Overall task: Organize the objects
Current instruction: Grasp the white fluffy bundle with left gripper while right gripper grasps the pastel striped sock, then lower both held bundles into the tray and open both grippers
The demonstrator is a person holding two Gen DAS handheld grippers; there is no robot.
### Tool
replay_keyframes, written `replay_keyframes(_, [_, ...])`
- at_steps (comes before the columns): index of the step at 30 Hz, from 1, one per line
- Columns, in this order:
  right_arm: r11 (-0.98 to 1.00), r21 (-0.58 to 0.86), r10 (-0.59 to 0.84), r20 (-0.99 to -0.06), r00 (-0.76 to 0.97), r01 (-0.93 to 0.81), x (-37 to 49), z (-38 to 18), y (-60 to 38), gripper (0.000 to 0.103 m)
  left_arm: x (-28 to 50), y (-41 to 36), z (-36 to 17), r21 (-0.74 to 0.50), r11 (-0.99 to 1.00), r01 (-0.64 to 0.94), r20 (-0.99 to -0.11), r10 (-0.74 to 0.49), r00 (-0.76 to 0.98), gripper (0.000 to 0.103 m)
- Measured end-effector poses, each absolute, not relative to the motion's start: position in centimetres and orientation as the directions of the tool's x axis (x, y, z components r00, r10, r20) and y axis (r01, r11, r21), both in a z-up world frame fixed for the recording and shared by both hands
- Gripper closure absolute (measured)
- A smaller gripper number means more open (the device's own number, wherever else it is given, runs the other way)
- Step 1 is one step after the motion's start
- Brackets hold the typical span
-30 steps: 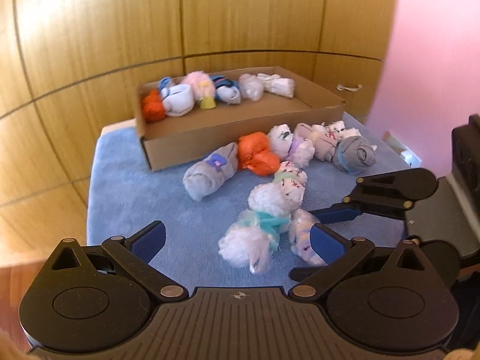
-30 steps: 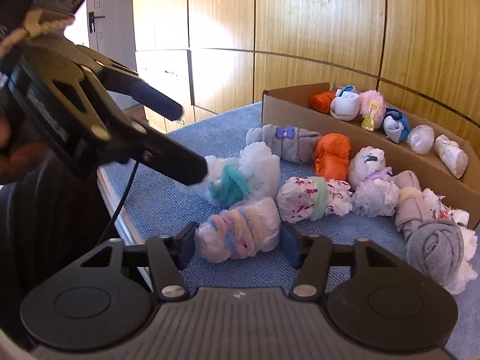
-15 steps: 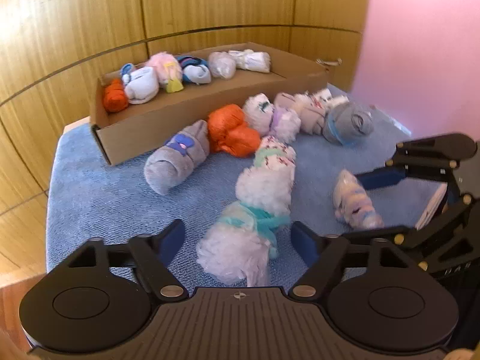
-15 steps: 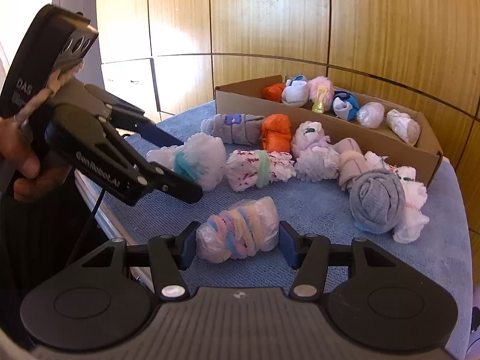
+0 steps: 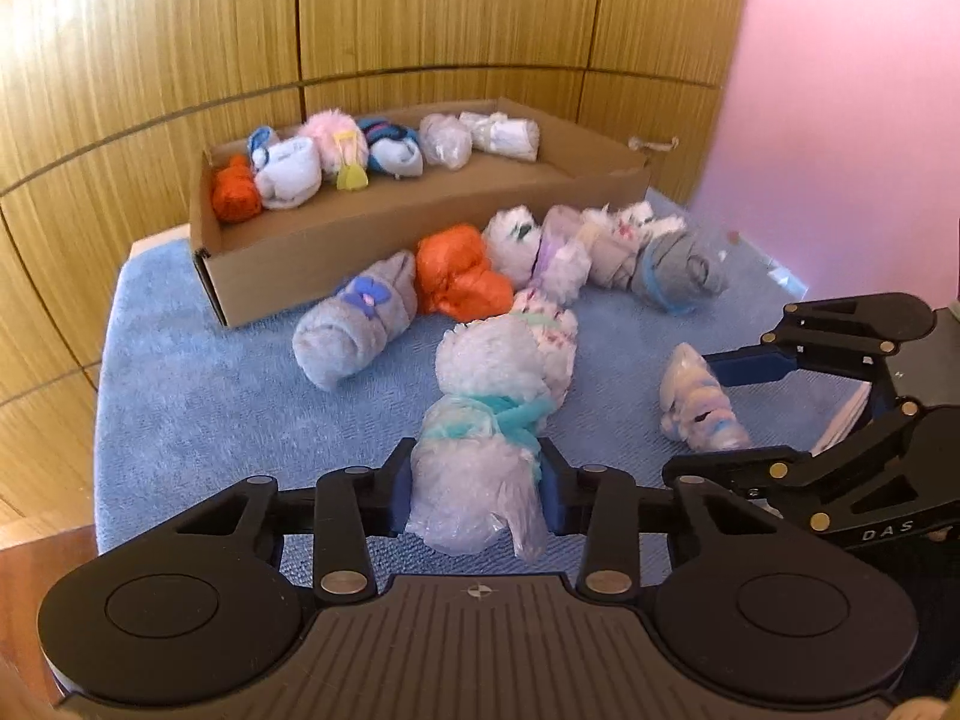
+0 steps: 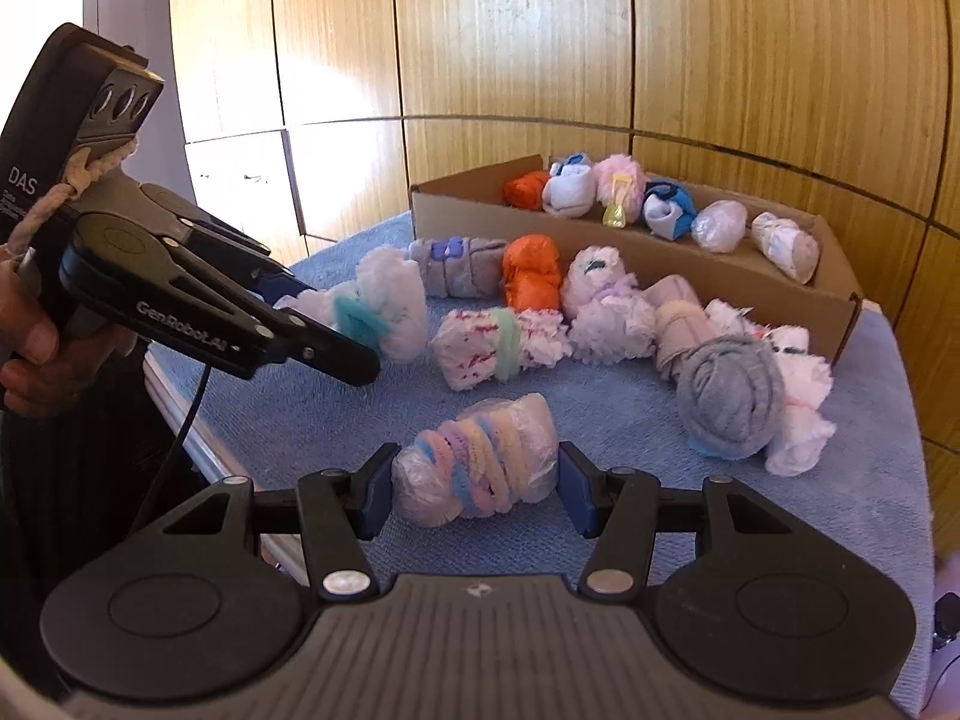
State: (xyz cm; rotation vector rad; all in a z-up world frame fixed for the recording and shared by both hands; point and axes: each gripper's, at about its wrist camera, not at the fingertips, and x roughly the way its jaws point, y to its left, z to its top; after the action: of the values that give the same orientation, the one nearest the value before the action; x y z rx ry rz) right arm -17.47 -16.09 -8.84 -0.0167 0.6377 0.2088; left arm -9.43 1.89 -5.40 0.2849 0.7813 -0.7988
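My left gripper [image 5: 477, 480] is closing its jaws on a white fluffy bundle with a teal band [image 5: 480, 414], and both pads touch its near end. The right wrist view shows that gripper [image 6: 333, 330] at the left, held by a hand, with the same bundle [image 6: 384, 300] between its fingers. My right gripper [image 6: 477, 480] is shut on a plastic-wrapped pastel-striped bundle [image 6: 480, 468], low over the blue towel [image 5: 198, 396]. A cardboard box [image 5: 360, 252] at the back holds several rolled bundles.
Loose on the towel in front of the box lie a grey roll with a blue bow [image 5: 360, 318], an orange bundle [image 5: 456, 276], a speckled white roll with a green band [image 6: 498, 345] and a grey sock ball [image 6: 729, 396]. Wooden panels stand behind.
The left jaws have gone from wide open to closed around the white teal-banded bundle. The right gripper has carried the pastel bundle sideways, away from the pile.
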Motion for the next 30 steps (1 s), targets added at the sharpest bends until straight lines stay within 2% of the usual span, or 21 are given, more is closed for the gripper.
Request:
replay_keyframes(18, [0.987, 0.002, 0.139, -0.532, 0.835, -0.163, -17.2, -3.2, -18.1, 0.052, -6.9, 2.0, 0.3, -0.109, 0.747, 0.656, -0.697, -0.528, 0.485, 0.056])
replay_keyframes(30, [0.978, -0.102, 0.11, -0.478, 0.871, -0.179, -12.1, 1.8, -20.2, 0.052, 1.6, 0.4, 4.5, -0.102, 0.802, 0.589, -0.688, -0.484, 0.54, 0.056])
